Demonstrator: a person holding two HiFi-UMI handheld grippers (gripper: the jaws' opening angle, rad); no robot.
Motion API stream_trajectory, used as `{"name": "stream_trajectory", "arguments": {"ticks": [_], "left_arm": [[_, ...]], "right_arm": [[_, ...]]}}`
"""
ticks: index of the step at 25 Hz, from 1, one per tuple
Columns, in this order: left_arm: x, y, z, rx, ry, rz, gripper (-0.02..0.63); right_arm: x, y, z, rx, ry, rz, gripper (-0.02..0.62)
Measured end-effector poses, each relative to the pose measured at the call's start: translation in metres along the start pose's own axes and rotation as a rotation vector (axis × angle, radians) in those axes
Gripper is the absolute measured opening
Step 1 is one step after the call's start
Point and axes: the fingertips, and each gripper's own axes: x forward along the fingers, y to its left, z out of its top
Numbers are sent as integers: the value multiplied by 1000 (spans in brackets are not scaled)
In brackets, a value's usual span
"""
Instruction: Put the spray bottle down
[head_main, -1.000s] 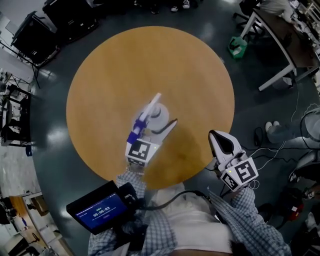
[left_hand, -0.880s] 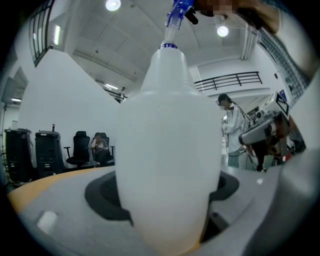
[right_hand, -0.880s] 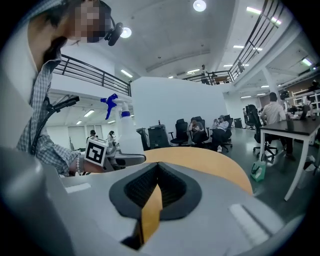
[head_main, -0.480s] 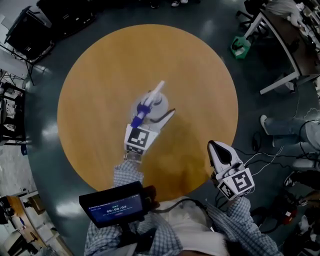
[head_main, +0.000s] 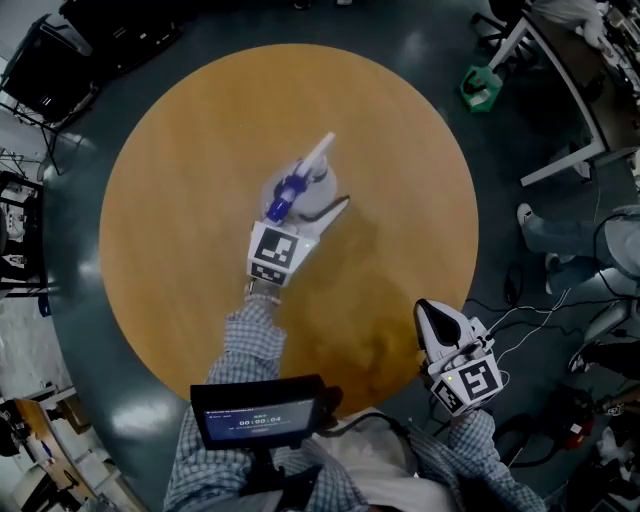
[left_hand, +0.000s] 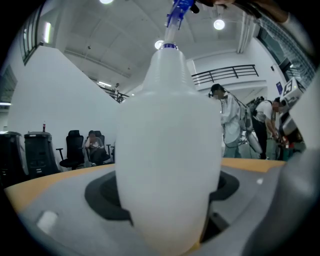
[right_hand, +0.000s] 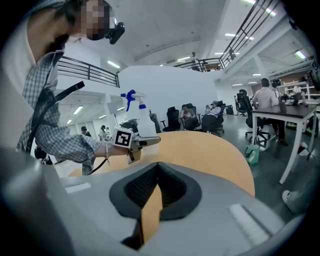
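Observation:
The spray bottle (head_main: 312, 180) is white and translucent with a blue trigger head. It stands upright between the jaws of my left gripper (head_main: 314, 202), which is shut on its body over the middle of the round wooden table (head_main: 190, 150). In the left gripper view the spray bottle (left_hand: 167, 145) fills the centre and hides its own base, so contact with the table cannot be told. My right gripper (head_main: 432, 310) hangs at the table's near right edge, jaws together and empty. The right gripper view shows the spray bottle (right_hand: 144, 119) and the left gripper (right_hand: 145, 141) across the table.
A dark screen (head_main: 262, 415) hangs at the person's chest. On the floor lie a green object (head_main: 478, 88) beside a desk (head_main: 565, 70) at the upper right, cables (head_main: 560, 300) at the right, and black cases (head_main: 50, 60) at the upper left. Other people sit beyond the table.
My left gripper has carried the spray bottle farther out over the table, away from the person. The right gripper has stayed by the near right edge.

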Motion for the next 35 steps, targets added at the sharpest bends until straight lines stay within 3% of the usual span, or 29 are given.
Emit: {"name": "stream_trajectory", "arguments": {"ticks": [7,19,35], "left_arm": [[28,20,-6,0,-22,-15,426],[37,36,-17,-177,-35,1,426],[35,35,-21,-161,-8,-62,431]], "right_arm": [[3,-7,-8,17,5,-35,3],[20,-6,-19,25,40,-18,3],[29,5,-16,11,44,7,3]]}}
